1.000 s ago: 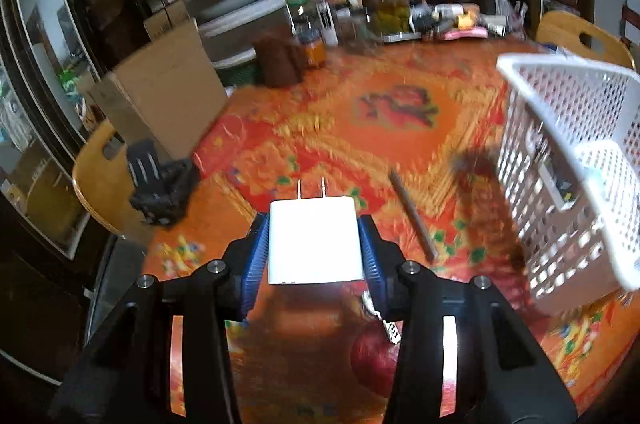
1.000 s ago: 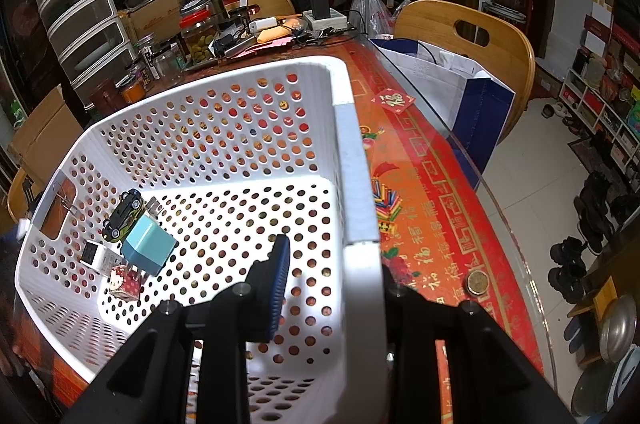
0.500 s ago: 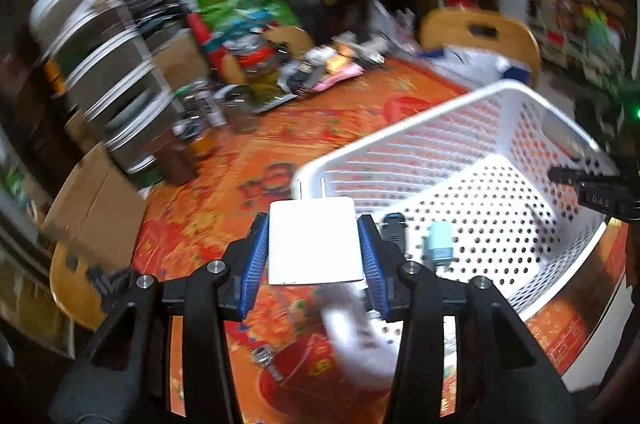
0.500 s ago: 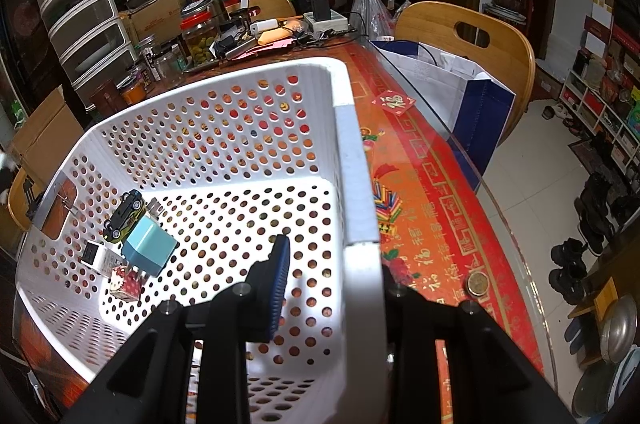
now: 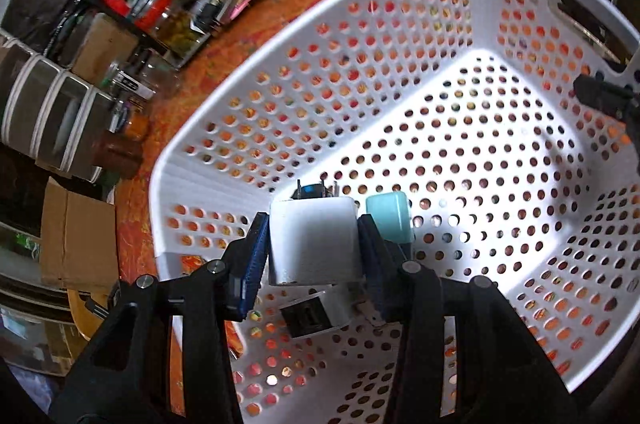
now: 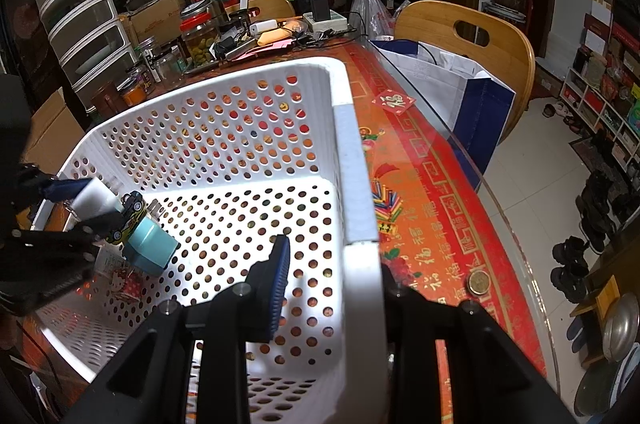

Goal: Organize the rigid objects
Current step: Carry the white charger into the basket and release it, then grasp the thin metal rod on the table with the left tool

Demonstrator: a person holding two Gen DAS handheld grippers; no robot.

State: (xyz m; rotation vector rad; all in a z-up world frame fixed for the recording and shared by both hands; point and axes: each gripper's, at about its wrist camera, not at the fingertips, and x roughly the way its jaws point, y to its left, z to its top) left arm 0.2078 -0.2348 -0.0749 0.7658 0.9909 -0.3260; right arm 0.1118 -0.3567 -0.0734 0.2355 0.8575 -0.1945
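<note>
In the left wrist view, our left gripper (image 5: 314, 244) has its jaws clamped on the white charger (image 5: 313, 240), low in the centre of the frame over the near corner of the basket (image 5: 400, 36), with a teal block (image 5: 389, 222) just to its right and another adapter (image 5: 316, 312) below it; we judge that letting go here could drop the charger onto those pieces and knock them about, or snag its prongs in a hole. In the right wrist view, our right gripper (image 6: 332, 276) pinches the basket wall at lower centre, and the toy car (image 6: 129, 217) and teal block sit at the left edge; if that grip slips while the left hand pushes in, the basket may slide across the table (image 6: 424, 184).
</note>
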